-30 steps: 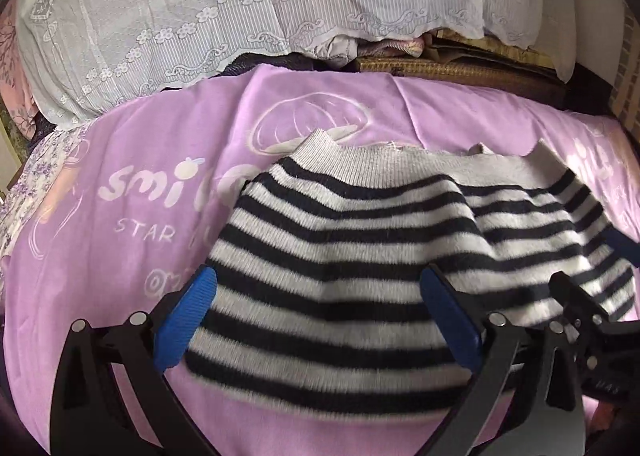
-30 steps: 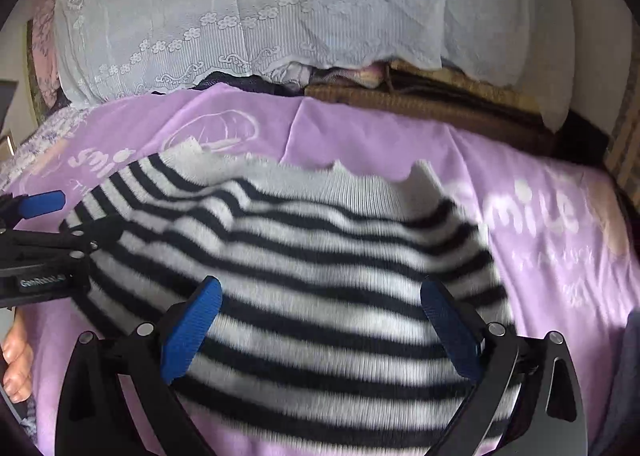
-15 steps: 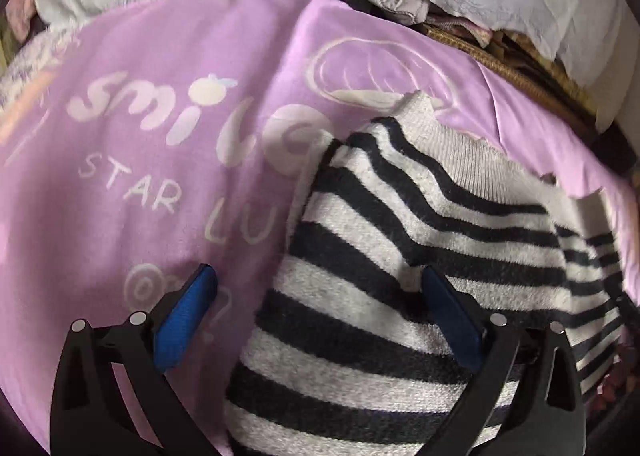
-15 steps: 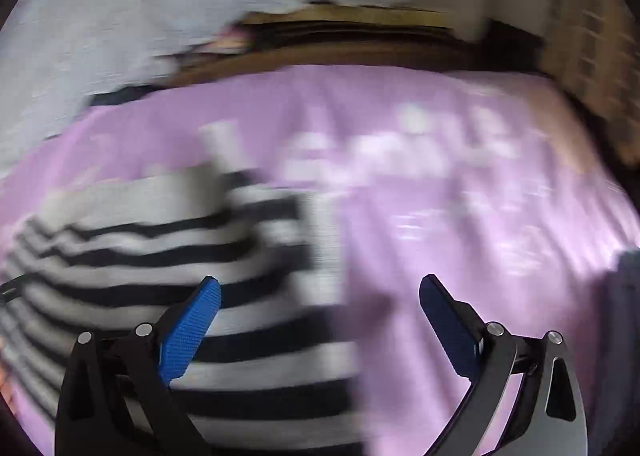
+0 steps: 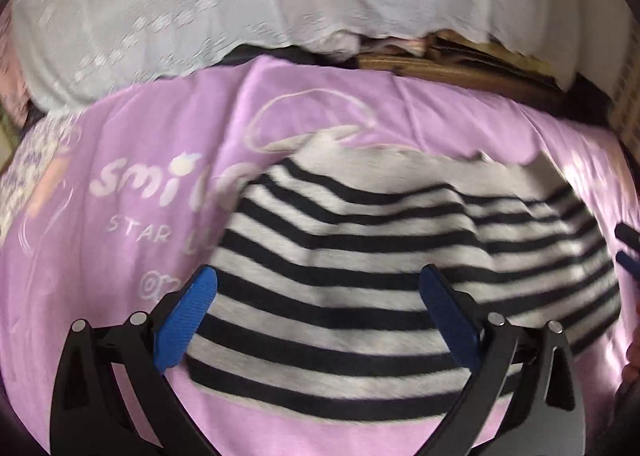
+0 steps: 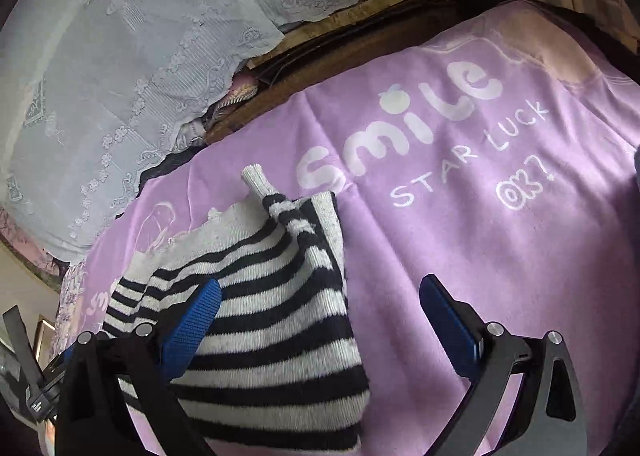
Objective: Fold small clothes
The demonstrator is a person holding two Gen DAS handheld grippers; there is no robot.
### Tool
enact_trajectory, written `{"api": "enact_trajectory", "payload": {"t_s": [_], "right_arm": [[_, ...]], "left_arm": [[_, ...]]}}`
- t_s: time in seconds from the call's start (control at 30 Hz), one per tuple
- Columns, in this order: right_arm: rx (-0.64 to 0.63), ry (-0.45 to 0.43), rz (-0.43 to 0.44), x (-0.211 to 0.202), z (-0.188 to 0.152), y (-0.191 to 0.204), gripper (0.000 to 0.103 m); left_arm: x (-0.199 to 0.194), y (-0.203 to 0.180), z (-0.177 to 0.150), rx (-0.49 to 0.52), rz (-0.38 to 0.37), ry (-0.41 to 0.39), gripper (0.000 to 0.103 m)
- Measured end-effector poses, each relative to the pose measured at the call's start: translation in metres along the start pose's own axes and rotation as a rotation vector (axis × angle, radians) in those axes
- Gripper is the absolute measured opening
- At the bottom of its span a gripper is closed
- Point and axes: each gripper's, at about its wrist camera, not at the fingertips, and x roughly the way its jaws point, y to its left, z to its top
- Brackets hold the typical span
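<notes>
Now lying flat on the purple blanket (image 6: 460, 224): striped sweater (image 5: 360, 276), ready for folding. Left gripper (image 5: 316, 320) and right gripper (image 6: 320, 320) above it, fingers spread wide, holding nothing.

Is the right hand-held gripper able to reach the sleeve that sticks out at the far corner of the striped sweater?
Probably yes. The right hand-held gripper is open and empty, and the sleeve lies exposed on top of the striped sweater, ahead and slightly left, with nothing over it.
</notes>
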Motion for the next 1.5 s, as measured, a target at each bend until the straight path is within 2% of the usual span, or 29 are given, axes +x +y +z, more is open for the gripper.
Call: {"api": "enact_trajectory", "payload": {"t_s": [0.13,0.2,0.27,0.43,0.63,0.9,1.03,1.13,1.27,1.37,1.43,1.5], "right_arm": [[0.051,0.001,0.037,-0.020,-0.026,-0.016,0.099],[0.080,0.006,0.074,-0.028,-0.037,-0.022,0.099],[0.101,0.009,0.122,-0.032,-0.045,-0.024,0.099],[0.187,0.067,0.283,-0.031,-0.064,-0.024,0.100],[0.221,0.127,0.399,-0.028,-0.078,-0.012,0.100],[0.275,0.128,0.330,0.001,-0.064,-0.001,0.100],[0.332,0.114,0.397,0.020,-0.049,0.005,0.100],[0.416,0.113,0.492,0.035,-0.039,0.006,0.100],[0.465,0.092,0.485,0.049,-0.030,-0.003,0.099],[0.492,0.093,0.523,0.049,-0.028,-0.010,0.099],[0.526,0.075,0.508,0.050,-0.028,-0.012,0.099],[0.560,0.050,0.462,0.053,-0.025,-0.011,0.099]], "left_arm": [[-0.001,-0.043,-0.015,0.140,0.066,-0.014,0.098],[-0.003,-0.052,-0.021,0.169,0.100,-0.019,0.098],[-0.005,-0.054,-0.024,0.171,0.116,-0.030,0.098],[-0.003,-0.043,-0.029,0.108,0.071,-0.006,0.098],[-0.001,-0.040,-0.032,0.088,0.061,0.000,0.099],[-0.009,-0.050,-0.021,0.137,0.128,-0.052,0.099],[-0.015,-0.055,-0.001,0.125,0.115,-0.077,0.099],[-0.008,-0.062,0.017,0.100,0.093,-0.053,0.099],[0.018,-0.071,0.025,0.053,0.025,0.030,0.099],[0.051,-0.076,0.009,0.077,0.051,0.099,0.099],[0.055,-0.069,0.003,0.021,0.004,0.076,0.099],[0.057,-0.067,0.005,0.008,-0.012,0.092,0.099]]}}
